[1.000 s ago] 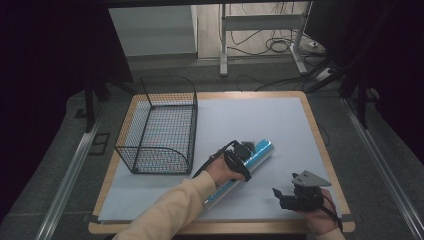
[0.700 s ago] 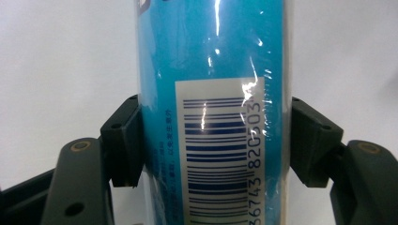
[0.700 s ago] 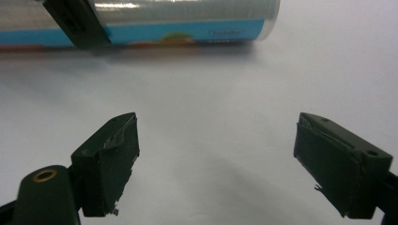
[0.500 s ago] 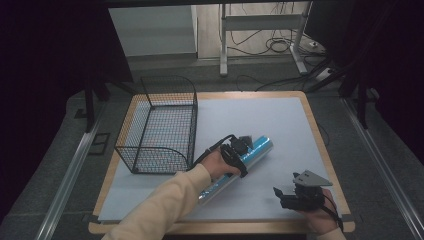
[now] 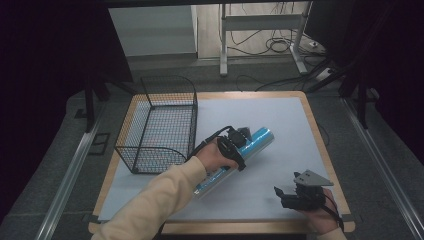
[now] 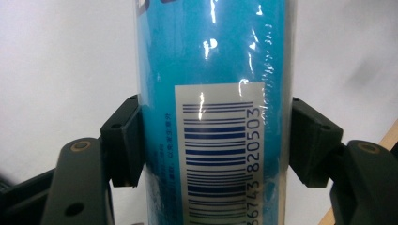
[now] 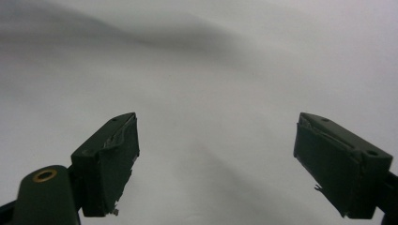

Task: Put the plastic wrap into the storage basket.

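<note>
my left hand (image 5: 216, 159) and sleeve cover the middle of the blue tube (image 5: 255, 141) from above, its ends run off my left gripper view, the small print beside its barcode (image 6: 217, 154) blurs, and my right gripper (image 5: 281, 192) faces featureless grey.

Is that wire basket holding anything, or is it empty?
Empty: through the wire basket only its bare mesh floor shows. The blue tube lies outside, on the table.

Glossy blue tube (image 6: 211, 61) with white barcode label (image 6: 220, 154), dark blue bars; black wire-mesh basket (image 5: 165, 125); pale grey mat (image 5: 280, 130), wooden-edged table (image 5: 320, 130).
</note>
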`<state>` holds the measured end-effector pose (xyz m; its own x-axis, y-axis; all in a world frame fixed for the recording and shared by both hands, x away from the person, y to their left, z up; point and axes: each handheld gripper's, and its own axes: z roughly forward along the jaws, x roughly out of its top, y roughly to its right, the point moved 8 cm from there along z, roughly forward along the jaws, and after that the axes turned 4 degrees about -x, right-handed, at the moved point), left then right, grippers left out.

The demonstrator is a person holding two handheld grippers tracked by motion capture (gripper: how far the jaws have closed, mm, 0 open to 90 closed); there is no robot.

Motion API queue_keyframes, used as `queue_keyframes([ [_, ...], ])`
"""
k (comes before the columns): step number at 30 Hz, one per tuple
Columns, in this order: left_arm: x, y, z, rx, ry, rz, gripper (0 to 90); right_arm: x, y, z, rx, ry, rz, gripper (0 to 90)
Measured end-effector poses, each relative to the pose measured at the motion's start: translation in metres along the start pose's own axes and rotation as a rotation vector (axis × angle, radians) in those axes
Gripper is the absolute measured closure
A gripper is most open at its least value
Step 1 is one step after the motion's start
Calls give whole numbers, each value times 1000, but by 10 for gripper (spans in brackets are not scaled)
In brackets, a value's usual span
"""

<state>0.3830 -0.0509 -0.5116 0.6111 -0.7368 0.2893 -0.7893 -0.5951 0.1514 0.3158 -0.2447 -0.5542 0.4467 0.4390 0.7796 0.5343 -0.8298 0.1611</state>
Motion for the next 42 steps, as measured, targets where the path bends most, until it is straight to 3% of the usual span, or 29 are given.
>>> queue_keyframes([
  [23, 8, -3, -22, 43, 23, 26, 317, -1, 0, 1, -2, -5, -4, 148],
  [42, 14, -8, -42, 56, 48, 32, 317, -2, 0, 2, 0, -10, -3, 148],
])
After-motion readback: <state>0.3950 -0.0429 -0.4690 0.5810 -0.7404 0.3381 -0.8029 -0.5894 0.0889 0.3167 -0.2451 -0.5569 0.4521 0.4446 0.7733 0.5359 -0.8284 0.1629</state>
